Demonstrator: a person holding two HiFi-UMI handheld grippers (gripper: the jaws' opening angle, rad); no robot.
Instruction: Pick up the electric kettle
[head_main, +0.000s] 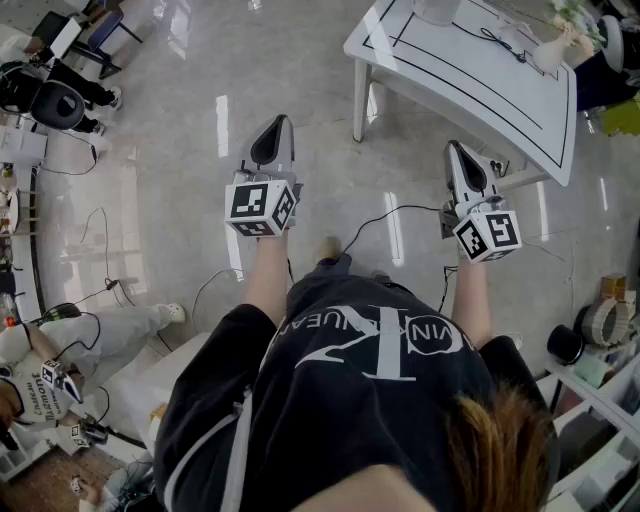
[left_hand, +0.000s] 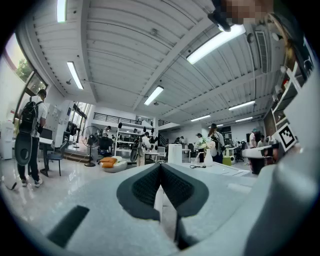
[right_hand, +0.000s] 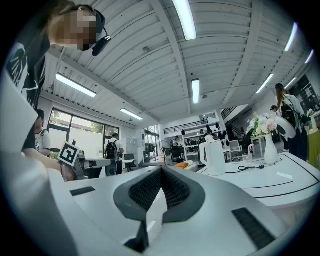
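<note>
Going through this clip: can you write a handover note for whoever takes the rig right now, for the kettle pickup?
Left gripper: jaws together, empty, held level.
Right gripper: jaws together, empty, held level.
Electric kettle: upright on the white table, ahead and to the right; a flower vase stands further right. Untouched.
Done: nothing yet.
Left: step up to the table, open a gripper, grasp the kettle, lift.

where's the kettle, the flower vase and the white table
kettle (right_hand: 217, 159): right gripper view, middle of its white body
flower vase (right_hand: 270, 151): right gripper view, its white belly
white table (head_main: 470, 80): head view, bare top
</note>
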